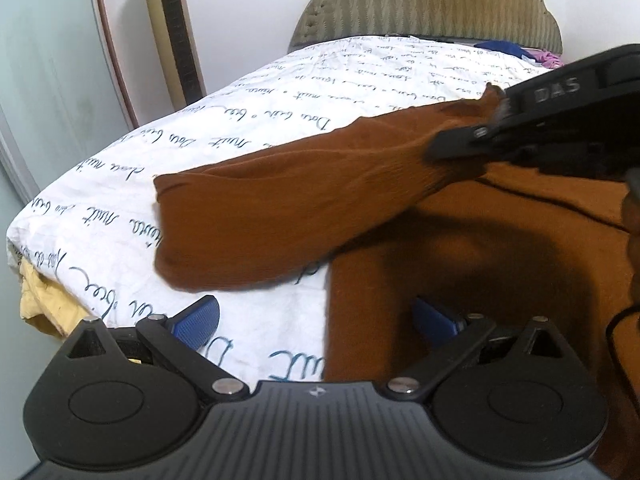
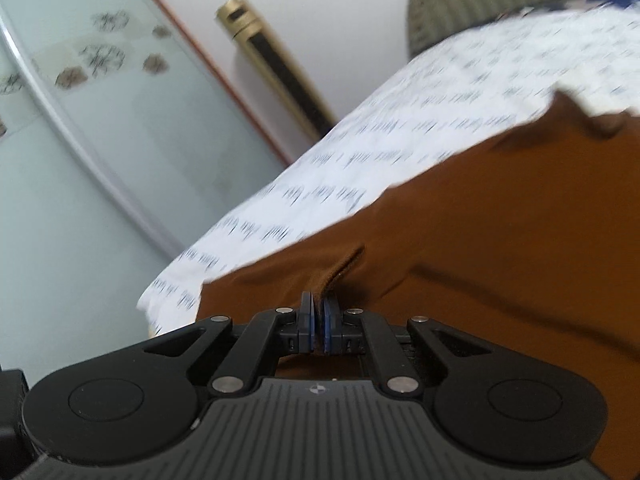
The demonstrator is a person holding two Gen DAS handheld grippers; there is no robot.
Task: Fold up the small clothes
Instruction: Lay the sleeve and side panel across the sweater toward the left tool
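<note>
A rust-brown garment (image 1: 460, 264) lies on a bed with a white sheet printed in blue script (image 1: 224, 120). Its sleeve (image 1: 280, 216) is lifted off the sheet and stretches left from my right gripper (image 1: 492, 120), which enters from the upper right. In the right wrist view my right gripper (image 2: 319, 322) is shut, its blue pads pinching a fold of the brown garment (image 2: 460, 240). My left gripper (image 1: 316, 320) hangs low over the near edge of the bed. It is open: one blue pad sits over the sheet, the other over the brown cloth, and nothing is between them.
A padded olive headboard (image 1: 424, 4) stands at the far end, with blue and pink clothes (image 1: 520, 52) beside it. A gold tower fan (image 1: 176, 32) and a frosted glass door (image 1: 44, 72) are on the left. Yellow bedding (image 1: 40, 304) shows under the sheet's near-left corner.
</note>
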